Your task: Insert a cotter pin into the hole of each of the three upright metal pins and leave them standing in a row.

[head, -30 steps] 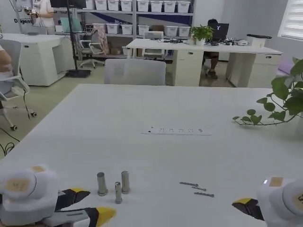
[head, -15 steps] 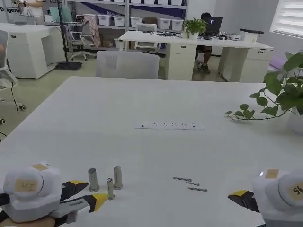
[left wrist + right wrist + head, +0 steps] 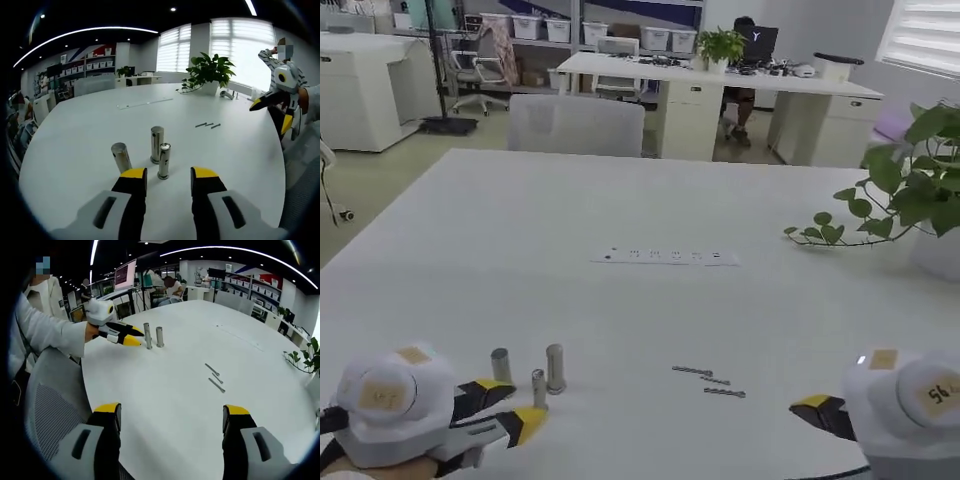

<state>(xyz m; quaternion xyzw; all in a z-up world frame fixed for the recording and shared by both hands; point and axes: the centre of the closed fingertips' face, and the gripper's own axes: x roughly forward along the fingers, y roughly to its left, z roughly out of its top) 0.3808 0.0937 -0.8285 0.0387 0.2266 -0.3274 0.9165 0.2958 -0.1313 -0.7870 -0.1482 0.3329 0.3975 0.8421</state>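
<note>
Pins (image 3: 157, 144) stand upright just ahead of left tool (image 3: 169, 176), jaws parted.

There are three upright metal pins (image 3: 501, 365) (image 3: 538, 388) (image 3: 555, 368), three cotter pins (image 3: 692, 371) (image 3: 715, 380) (image 3: 725, 392) and two tools (image 3: 169, 172) (image 3: 172, 410).

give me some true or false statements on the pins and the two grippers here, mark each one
1. The three metal pins stand upright on the table. True.
2. One cotter pin is already through a metal pin. False: all three cotter pins lie loose on the table, apart from the metal pins.
3. The left gripper is shut on a metal pin. False: its jaws are open and hold nothing.
4. The right gripper has its jaws wide open. True.
</note>
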